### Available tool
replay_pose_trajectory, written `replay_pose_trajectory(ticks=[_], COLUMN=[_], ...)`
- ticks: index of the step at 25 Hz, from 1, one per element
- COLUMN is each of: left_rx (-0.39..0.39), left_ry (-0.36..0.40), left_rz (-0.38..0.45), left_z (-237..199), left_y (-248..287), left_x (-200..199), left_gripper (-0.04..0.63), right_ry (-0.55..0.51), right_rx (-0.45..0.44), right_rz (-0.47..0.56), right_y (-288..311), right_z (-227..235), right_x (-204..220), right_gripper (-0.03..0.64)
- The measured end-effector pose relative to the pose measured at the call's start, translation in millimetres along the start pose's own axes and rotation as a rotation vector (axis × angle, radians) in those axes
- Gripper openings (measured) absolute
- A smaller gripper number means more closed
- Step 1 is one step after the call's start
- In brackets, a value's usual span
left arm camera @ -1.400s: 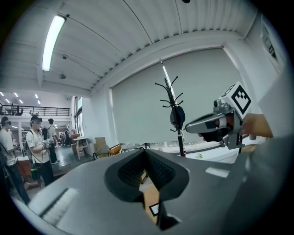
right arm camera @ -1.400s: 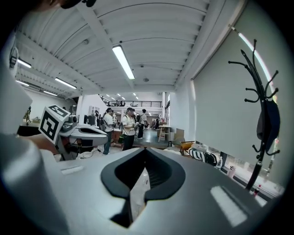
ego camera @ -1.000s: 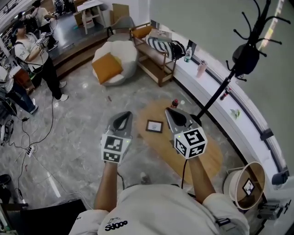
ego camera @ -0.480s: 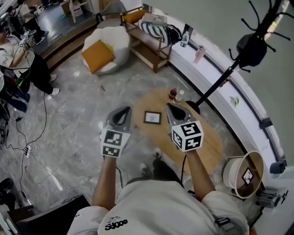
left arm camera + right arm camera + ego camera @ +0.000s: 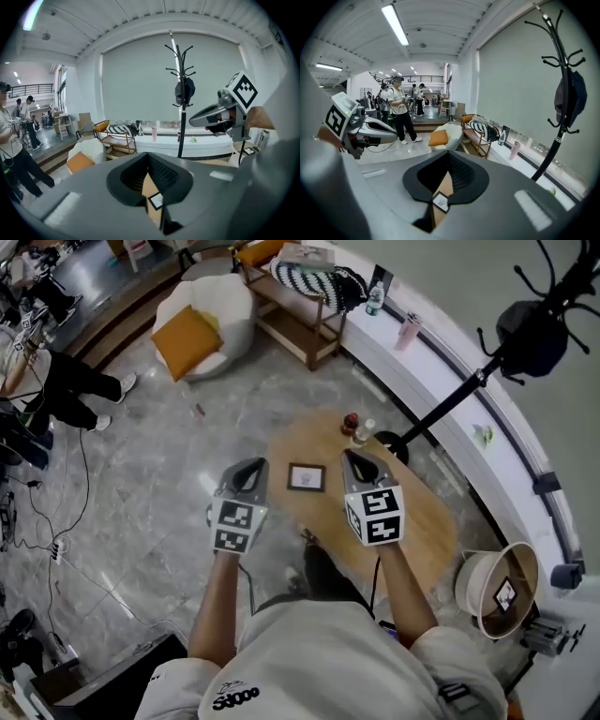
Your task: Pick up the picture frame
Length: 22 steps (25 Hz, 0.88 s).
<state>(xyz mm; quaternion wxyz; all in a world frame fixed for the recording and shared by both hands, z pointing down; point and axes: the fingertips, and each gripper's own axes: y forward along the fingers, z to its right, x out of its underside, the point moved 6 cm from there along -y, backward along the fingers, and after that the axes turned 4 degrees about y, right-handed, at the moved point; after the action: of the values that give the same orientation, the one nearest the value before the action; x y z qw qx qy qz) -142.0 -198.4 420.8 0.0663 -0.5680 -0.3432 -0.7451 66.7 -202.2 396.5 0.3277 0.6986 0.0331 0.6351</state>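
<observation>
Your left gripper (image 5: 249,468): jaws together, nothing held.
Your right gripper (image 5: 355,458): jaws together, nothing held.
Picture frame (image 5: 307,477): between your grippers, on the table (image 5: 424,532).

Left gripper (image 5: 149,159) — jaws closed, empty.
Picture frame (image 5: 156,200) lay on the wooden table (image 5: 150,185) below; right gripper (image 5: 193,122) hung upper right.

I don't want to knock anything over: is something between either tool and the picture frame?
Nothing visible is. The picture frame lies flat on the wooden table, in the open gap between the left tool and the right tool. Two small bottles stand beyond the right tool's tip, off both paths.
</observation>
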Motion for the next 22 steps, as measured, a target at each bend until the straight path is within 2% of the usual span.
replay_pose_trajectory(ticks=[15,22], left_rx=[0.046,0.067], left_ry=[-0.038,-0.106], left_rz=[-0.184,-0.258], left_z=[-17,-16], left_y=[127,159], left_x=[71,116], left_gripper=[0.011,0.011], right_ry=[0.110,0.151], right_rx=[-0.005,-0.028], right_rz=[-0.243,-0.309], right_y=[109,143], right_z=[61,73], right_x=[92,130], right_gripper=[0.003,0.005])
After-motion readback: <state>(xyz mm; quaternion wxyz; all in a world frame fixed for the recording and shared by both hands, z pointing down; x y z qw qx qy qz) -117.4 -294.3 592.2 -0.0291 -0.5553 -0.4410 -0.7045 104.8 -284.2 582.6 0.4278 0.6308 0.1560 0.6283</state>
